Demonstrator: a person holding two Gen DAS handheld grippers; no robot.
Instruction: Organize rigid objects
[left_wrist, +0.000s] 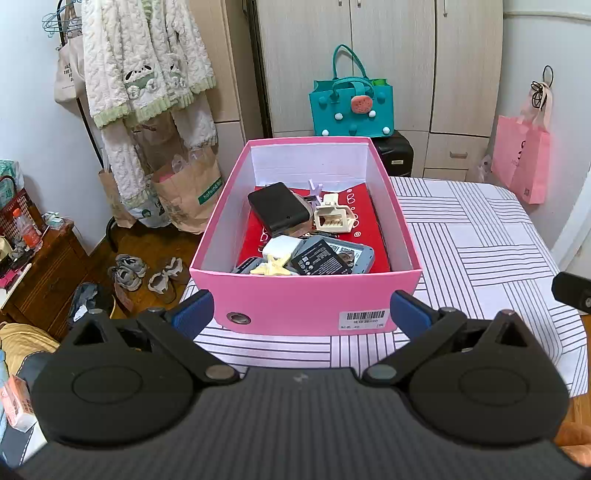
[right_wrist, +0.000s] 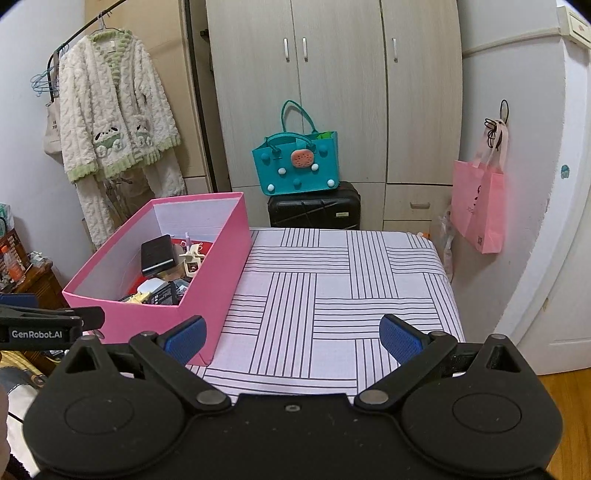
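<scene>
Now | left tongs (left_wrist: 302, 314): wide apart, empty, before pink box (left_wrist: 295, 295) | right tongs (right_wrist: 291, 336): wide apart, empty

left wrist close behind pink box (left_wrist: 306, 295), right wrist rightward, both facing wardrobe (right_wrist: 332, 92)

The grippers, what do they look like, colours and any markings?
Both are matte black with round pivot discs, angular linkage arms and silver rivets. The left gripper and right gripper have blue textured pads. White "GenRobot.AI" lettering marks the left one's side in the right view.
</scene>
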